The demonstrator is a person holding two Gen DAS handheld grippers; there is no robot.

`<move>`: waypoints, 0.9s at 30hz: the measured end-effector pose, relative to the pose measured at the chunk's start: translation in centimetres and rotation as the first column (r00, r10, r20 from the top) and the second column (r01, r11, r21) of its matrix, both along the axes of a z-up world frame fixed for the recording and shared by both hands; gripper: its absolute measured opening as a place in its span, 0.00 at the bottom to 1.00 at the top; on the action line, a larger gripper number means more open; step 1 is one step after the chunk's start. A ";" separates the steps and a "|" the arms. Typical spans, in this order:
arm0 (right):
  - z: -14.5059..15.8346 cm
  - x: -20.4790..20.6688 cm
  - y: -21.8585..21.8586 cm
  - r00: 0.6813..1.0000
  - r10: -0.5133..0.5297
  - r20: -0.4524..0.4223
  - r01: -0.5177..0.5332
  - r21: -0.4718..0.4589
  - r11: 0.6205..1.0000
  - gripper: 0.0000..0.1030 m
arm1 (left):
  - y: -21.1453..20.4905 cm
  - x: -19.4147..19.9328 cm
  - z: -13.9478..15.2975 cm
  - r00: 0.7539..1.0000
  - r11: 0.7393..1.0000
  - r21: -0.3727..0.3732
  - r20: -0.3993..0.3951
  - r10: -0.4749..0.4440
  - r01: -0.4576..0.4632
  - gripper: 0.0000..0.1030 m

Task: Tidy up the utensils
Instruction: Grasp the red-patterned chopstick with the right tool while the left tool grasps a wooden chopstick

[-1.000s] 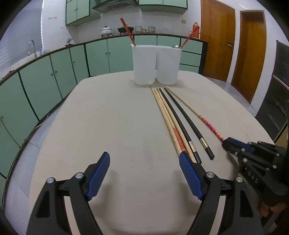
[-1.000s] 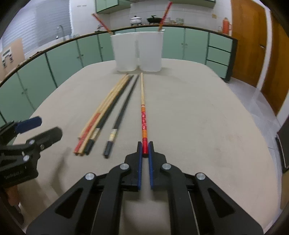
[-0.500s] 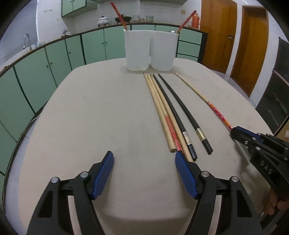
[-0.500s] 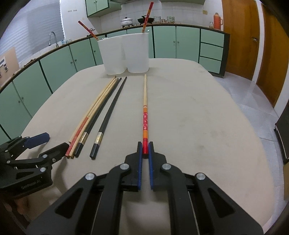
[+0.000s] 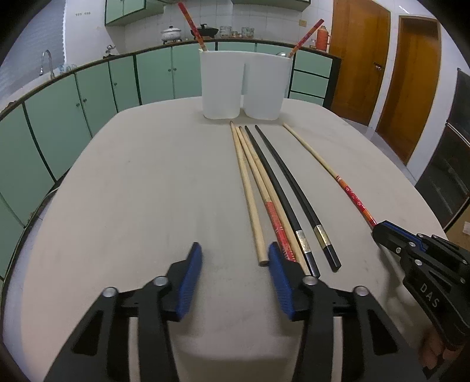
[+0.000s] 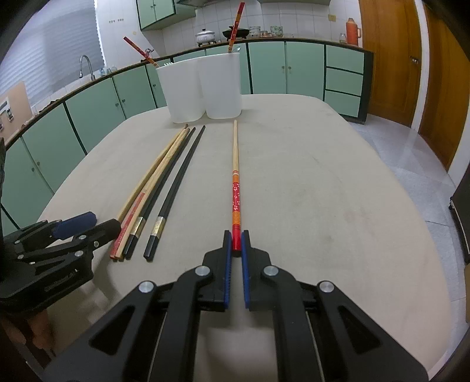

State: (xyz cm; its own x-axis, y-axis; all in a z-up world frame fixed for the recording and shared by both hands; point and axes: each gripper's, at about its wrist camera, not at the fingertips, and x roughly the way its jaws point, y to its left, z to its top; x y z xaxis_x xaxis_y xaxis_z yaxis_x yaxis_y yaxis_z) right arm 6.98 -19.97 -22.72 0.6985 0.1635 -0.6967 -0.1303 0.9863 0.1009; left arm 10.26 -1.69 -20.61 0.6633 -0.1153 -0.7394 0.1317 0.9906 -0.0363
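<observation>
Left gripper (image 5: 232, 264): lower centre of the left wrist view, blue pads partly apart and closing, only bare tabletop between them; the right pad (image 5: 279, 282) sits just beside the near ends of the bundled chopsticks. It also shows at the lower left of the right wrist view.

Right gripper (image 6: 236, 244): lower centre of the right wrist view, pads drawn together and clamped on the red butt end of the red-patterned chopstick (image 6: 236, 188). That stick runs straight up the frame, pale tip toward the containers. In the left wrist view it runs diagonally at right into the right gripper's tip at the right edge.

Plain wooden chopstick (image 5: 246, 194): leftmost of the group at centre right of the left wrist view, lying flat.

Red-handled wooden chopsticks (image 5: 274, 217): close against it, to its right.

Black chopsticks (image 5: 293, 202): two, metal-banded, next right, near ends toward the camera.

White containers (image 5: 243, 85): two, side by side and touching, upper centre, at the far end of the table (image 5: 132, 182). A red chopstick (image 5: 191, 25) leans out of each.

Green cabinets (image 5: 88, 102): behind the table, upper left.

Wooden doors (image 5: 361, 58): upper right.
</observation>
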 end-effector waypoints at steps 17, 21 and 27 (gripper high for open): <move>2.9 -0.7 0.3 0.996 0.032 0.078 -0.029 -0.037 0.999 0.05 | 0.4 -1.1 3.2 0.997 0.999 -0.039 0.073 0.028 -0.025 0.06; 5.2 -1.2 0.6 0.989 0.063 0.134 -0.056 -0.059 0.997 0.05 | 1.0 -1.6 5.7 0.992 0.999 -0.042 0.121 0.029 -0.024 0.06; 8.6 -1.4 0.6 0.976 0.089 0.198 -0.078 -0.060 0.995 0.05 | 1.6 -1.9 9.3 0.979 0.999 -0.052 0.203 0.027 -0.017 0.06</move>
